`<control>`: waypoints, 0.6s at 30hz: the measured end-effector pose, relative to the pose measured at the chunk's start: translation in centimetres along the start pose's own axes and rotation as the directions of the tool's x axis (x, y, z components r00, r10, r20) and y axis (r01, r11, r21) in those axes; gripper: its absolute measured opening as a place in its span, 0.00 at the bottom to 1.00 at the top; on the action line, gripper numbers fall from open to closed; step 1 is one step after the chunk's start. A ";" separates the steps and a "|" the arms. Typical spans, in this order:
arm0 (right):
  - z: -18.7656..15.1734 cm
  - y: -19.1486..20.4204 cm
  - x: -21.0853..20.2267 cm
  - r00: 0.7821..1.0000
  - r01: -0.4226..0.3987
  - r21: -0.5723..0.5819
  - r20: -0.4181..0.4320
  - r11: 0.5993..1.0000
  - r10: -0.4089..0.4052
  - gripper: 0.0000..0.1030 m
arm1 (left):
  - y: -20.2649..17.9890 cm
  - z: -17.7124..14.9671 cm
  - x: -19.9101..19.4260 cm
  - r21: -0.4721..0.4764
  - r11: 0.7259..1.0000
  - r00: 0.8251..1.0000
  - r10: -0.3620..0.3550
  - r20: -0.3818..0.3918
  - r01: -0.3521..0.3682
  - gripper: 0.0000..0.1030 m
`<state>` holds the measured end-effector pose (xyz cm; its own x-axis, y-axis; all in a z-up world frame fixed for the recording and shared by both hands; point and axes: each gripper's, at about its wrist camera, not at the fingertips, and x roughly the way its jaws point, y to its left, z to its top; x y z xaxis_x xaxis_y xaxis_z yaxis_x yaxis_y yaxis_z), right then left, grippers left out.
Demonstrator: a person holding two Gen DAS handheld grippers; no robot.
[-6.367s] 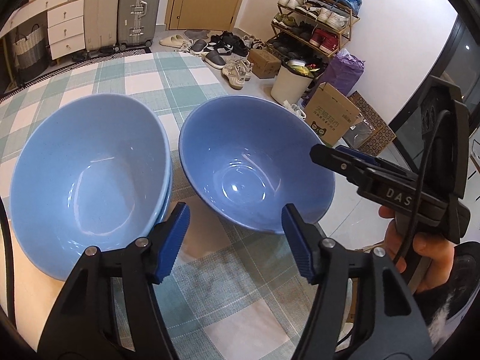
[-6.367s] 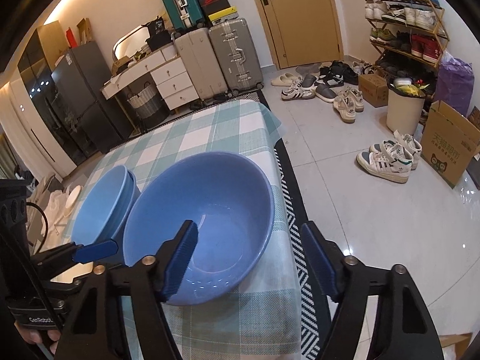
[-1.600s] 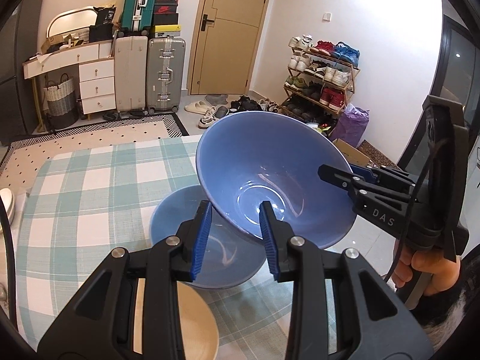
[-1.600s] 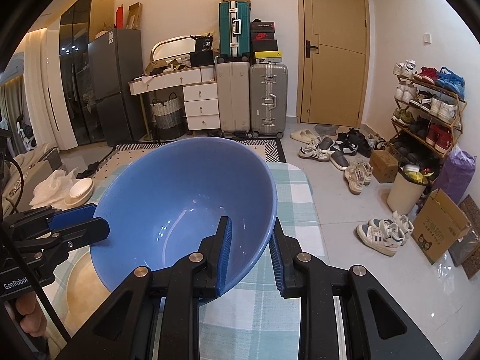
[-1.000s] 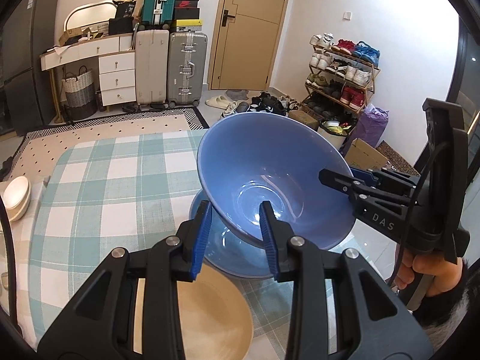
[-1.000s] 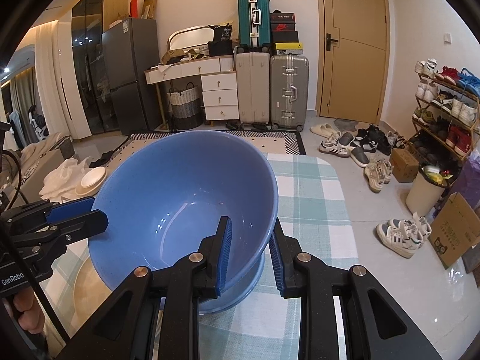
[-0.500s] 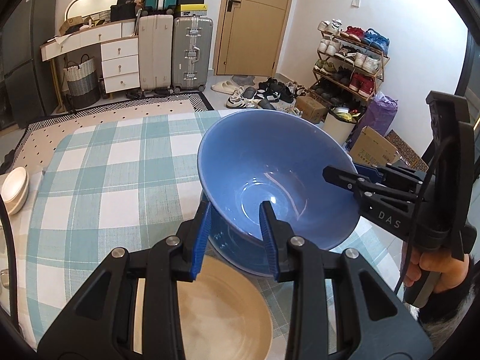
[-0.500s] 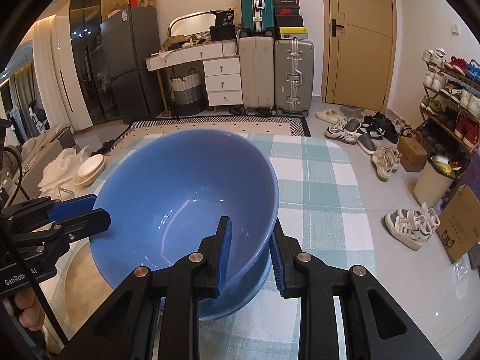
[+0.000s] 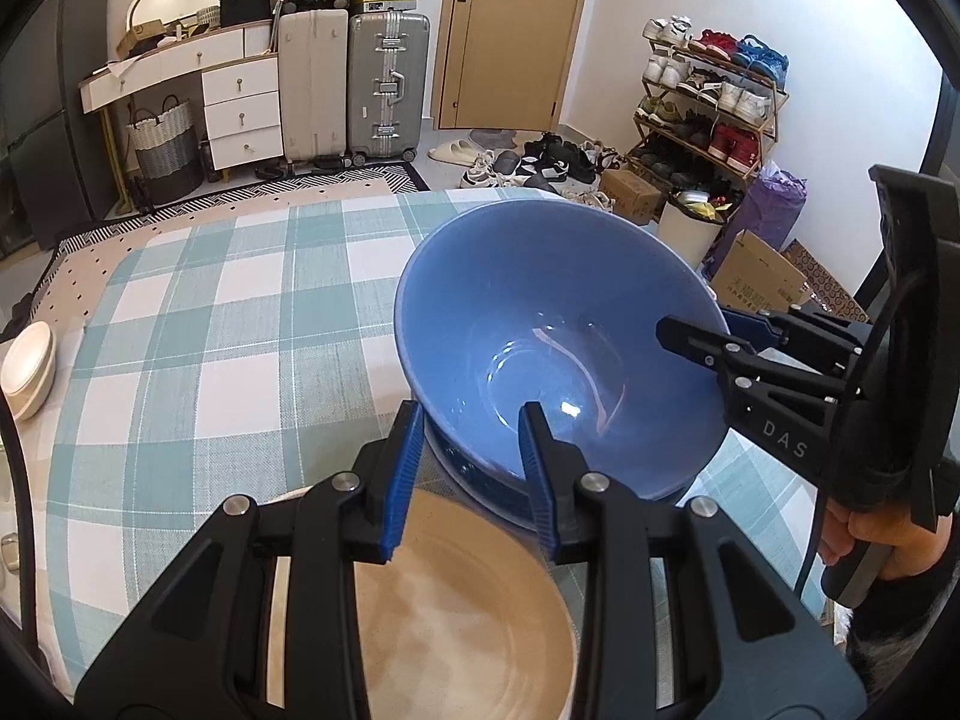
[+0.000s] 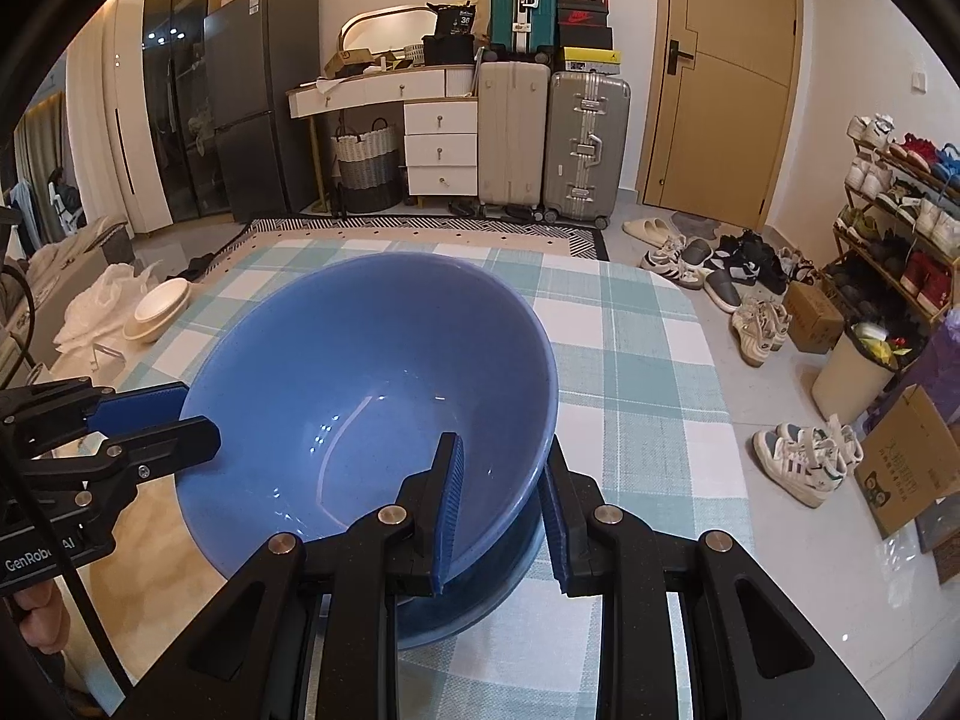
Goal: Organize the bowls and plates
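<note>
Checked tablecloth ahead; both grippers, left gripper and right gripper, pinch opposite rims of the blue bowl, nested over another. Glazed ceramic: stiff, slippery, breakable, so rim grips suit.

Blue bowl — tilted, nested atop blue bowls

Noted: pale tiled floor, tan wooden door, white three-drawer cabinet, two grey hard-shell suitcases, loaded shoe rack.
</note>
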<state>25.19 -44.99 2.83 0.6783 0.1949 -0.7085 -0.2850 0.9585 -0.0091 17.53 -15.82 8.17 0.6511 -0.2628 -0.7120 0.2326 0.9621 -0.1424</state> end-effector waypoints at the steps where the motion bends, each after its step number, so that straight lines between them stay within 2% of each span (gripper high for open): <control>1: -0.1 0.0 0.1 1.000 0.005 -0.004 -0.002 1.000 -0.005 0.24 | 0.0 -0.1 0.2 0.002 1.000 1.000 0.002 -0.001 -0.002 0.29; 18: -2.0 -0.2 0.8 0.999 0.009 -0.011 -0.031 1.000 -0.009 0.26 | 0.1 -1.3 3.2 0.011 1.000 0.999 0.005 -0.053 -0.005 0.29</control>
<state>24.46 -45.39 0.84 0.6593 0.1797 -0.7301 -0.2863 0.9579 -0.0228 18.70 -16.46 5.03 0.6132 -0.2535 -0.7481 0.2376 0.9624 -0.1313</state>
